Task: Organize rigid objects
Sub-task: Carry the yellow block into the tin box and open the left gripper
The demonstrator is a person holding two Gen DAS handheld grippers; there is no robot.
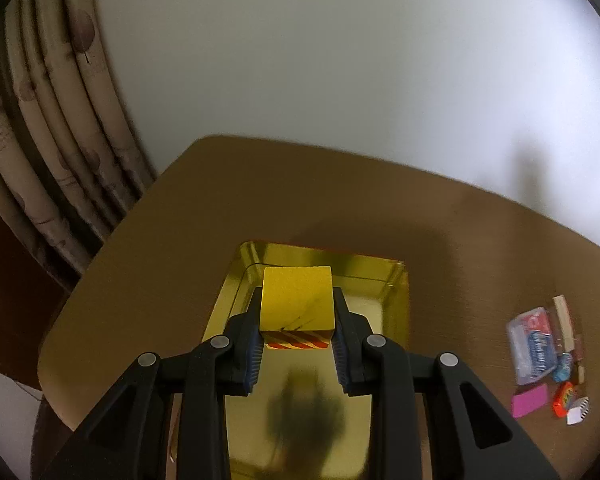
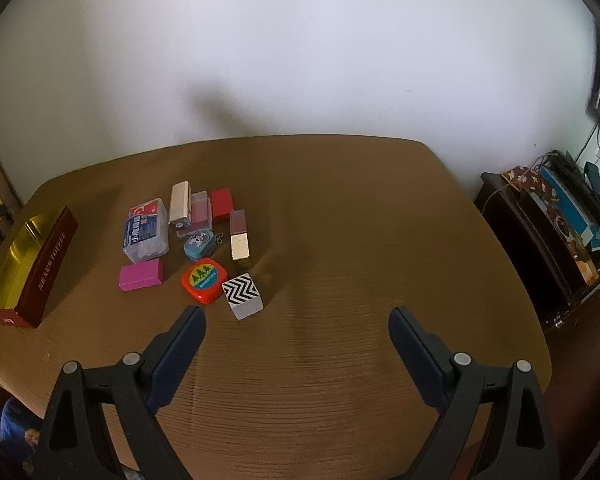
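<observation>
My left gripper (image 1: 298, 300) is shut on a yellow block (image 1: 298, 300) with a red-striped near face, held above the gold-lined box (image 1: 388, 304). In the right wrist view that box (image 2: 40, 264) is dark red outside and sits at the table's left. My right gripper (image 2: 296, 316) is open and empty above the table. Just beyond its left finger lie a white block with black zigzags (image 2: 242, 294), a red round-cornered tape case (image 2: 203, 278), a pink block (image 2: 141, 275), a clear plastic box (image 2: 146, 230), a gold-capped bar (image 2: 240, 240) and a red block (image 2: 221, 203).
The brown wooden table (image 2: 340, 340) ends at a white wall behind. A dark cabinet with clutter (image 2: 560, 232) stands to the right. Curtains (image 1: 40, 140) hang to the left. The small objects also show at the right in the left wrist view (image 1: 540, 356).
</observation>
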